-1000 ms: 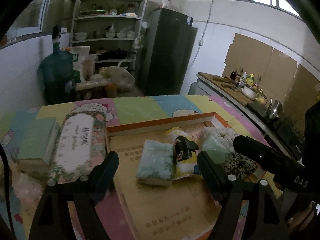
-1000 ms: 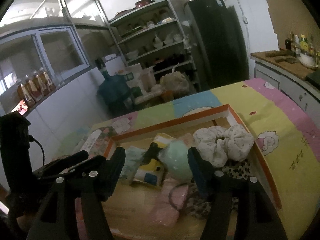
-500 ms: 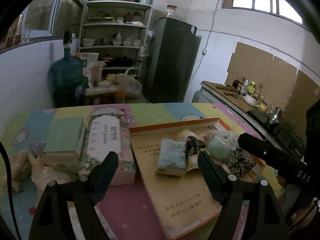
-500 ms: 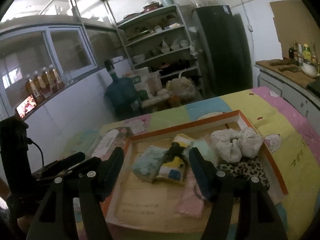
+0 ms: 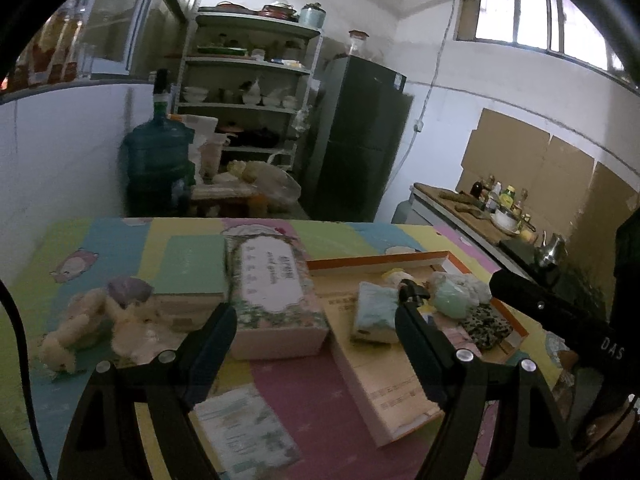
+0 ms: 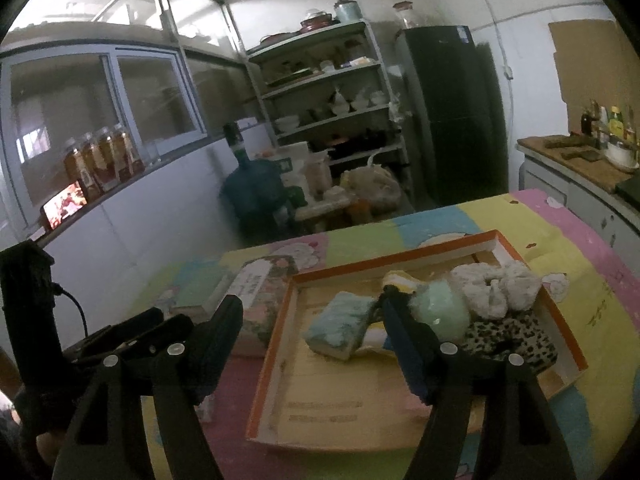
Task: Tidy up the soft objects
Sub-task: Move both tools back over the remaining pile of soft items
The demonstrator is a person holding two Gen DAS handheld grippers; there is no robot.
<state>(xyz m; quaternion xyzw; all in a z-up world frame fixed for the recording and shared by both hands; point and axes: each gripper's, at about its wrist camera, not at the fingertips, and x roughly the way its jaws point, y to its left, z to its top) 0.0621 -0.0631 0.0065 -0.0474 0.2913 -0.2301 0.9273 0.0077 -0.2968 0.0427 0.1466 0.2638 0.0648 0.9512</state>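
Both grippers have backed off from the orange-rimmed tray (image 6: 558,308): my left gripper (image 5: 314,344) gapes empty, my right gripper (image 6: 310,338) is opening, empty. Soft items (image 6: 494,286) sit clustered toward the tray's far right corner; plush toys (image 5: 92,326) await at the tabletop's left edge.

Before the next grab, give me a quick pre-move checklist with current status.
1. Left gripper empty, jaws wide: ok.
2. Right gripper empty, jaws opening, nothing between them: ok.
3. Tray flat on the table, rim unobstructed: ok.
4. Soft items already in tray: blue sponge, green pouf, white scrunchie, leopard cloth: ok.
5. Plush toy outside the tray, on the table's left side: not ok.
6. Path to plush toy clear of the floral box: cannot tell.
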